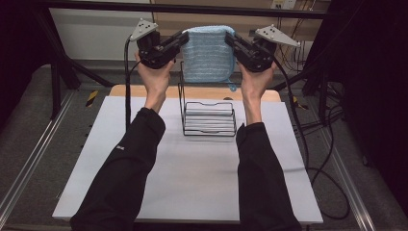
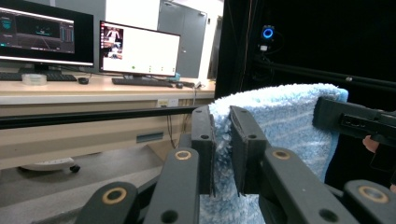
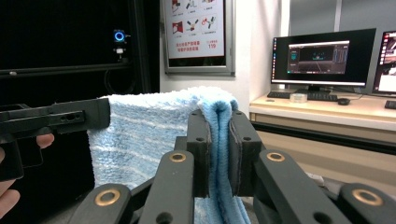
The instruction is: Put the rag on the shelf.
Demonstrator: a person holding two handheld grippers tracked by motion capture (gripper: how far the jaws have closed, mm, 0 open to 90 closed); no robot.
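Towel [image 1: 208, 53], blue and folded, hangs in the air above the far end of the table [image 1: 192, 178], stretched between two grippers. The left gripper [image 1: 182, 39] pinches the towel's upper left corner, its jaws nearly closed with the fluffy cloth squeezed between the pads, as the left gripper view shows [image 2: 223, 140]. The right gripper [image 1: 230, 39] clamps the upper right corner the same way, jaws tight on the folded edge [image 3: 219, 149]. The towel's lower edge hangs just above and behind a black wire rack [image 1: 208, 118] that stands on the table between the person's forearms. Both hands are raised at about the same height.
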